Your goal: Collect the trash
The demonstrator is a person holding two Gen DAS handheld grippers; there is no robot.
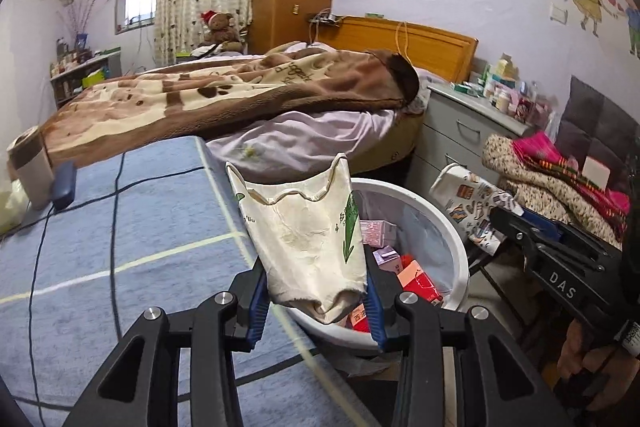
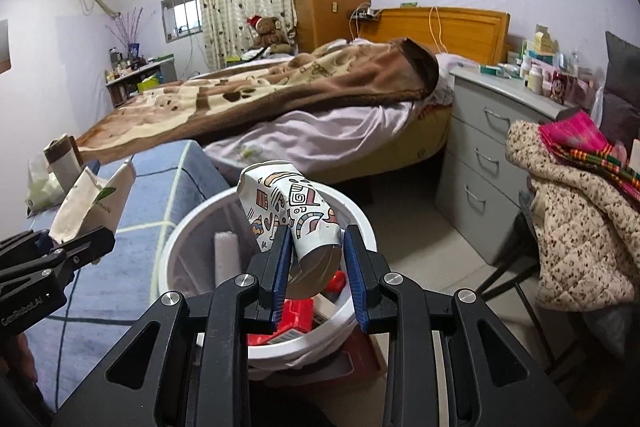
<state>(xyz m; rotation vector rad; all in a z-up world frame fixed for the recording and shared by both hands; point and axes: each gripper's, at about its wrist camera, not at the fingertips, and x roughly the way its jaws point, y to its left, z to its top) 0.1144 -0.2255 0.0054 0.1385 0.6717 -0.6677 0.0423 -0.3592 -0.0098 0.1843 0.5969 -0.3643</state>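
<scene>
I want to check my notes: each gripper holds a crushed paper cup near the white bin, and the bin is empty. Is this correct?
Not quite. The white bin is not empty: the right wrist view shows red packaging and small boxes inside it. The rest holds: the left gripper grips a crushed cream cup, and the right gripper a patterned cup.

A crumpled cream paper cup point(image 1: 308, 227) with green print, its mouth pinched and torn, and a squashed white cup point(image 2: 292, 215) with colourful doodles both hang tilted above a white bin point(image 2: 352, 215) holding red and pink cartons.
</scene>
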